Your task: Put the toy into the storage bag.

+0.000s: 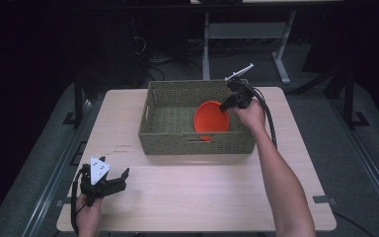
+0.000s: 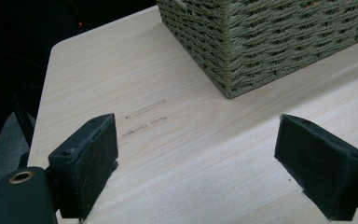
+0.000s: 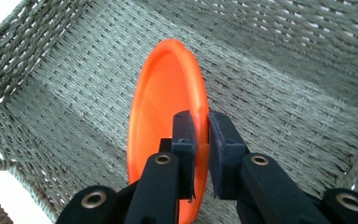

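A smooth round orange plastic plate (image 3: 168,116) is held on edge inside the woven green-grey basket (image 1: 197,143), near its right wall. Its rim is pinched by the right gripper (image 3: 201,140). The left gripper (image 2: 196,163) is spread wide over the pale wood table (image 2: 168,154) near the front left corner, nothing held.

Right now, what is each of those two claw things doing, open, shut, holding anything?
Left gripper: open, holding nothing, over the table.
Right gripper: shut on the rim of the orange plate, inside the basket.
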The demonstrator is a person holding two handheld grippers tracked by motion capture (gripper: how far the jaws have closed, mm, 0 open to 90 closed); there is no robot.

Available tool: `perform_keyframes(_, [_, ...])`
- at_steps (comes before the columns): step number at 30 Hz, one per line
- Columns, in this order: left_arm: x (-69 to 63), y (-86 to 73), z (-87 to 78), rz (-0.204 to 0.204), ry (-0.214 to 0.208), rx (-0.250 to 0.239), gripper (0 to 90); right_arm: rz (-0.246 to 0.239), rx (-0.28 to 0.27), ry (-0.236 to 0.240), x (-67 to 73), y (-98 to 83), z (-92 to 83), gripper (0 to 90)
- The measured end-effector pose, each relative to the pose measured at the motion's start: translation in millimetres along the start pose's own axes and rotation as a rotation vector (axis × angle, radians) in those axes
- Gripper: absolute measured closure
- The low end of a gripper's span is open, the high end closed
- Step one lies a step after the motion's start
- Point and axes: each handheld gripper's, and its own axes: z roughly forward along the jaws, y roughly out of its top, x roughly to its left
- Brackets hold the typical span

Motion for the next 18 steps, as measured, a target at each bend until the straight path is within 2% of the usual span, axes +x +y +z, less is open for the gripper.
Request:
perform_keyframes(11, [-0.4,0.7,1.2,0.001,0.001,0.000,12.8,0.022,0.001,0.019,-6.6,-3.4,-2.7,76.7])
perform_keyframes(18, [-0.5,1.1,2.3,0.003,0.003,0.005,12.8,0.038,0.021,0.032,-11.4,-5.5,-2.9,74.5])
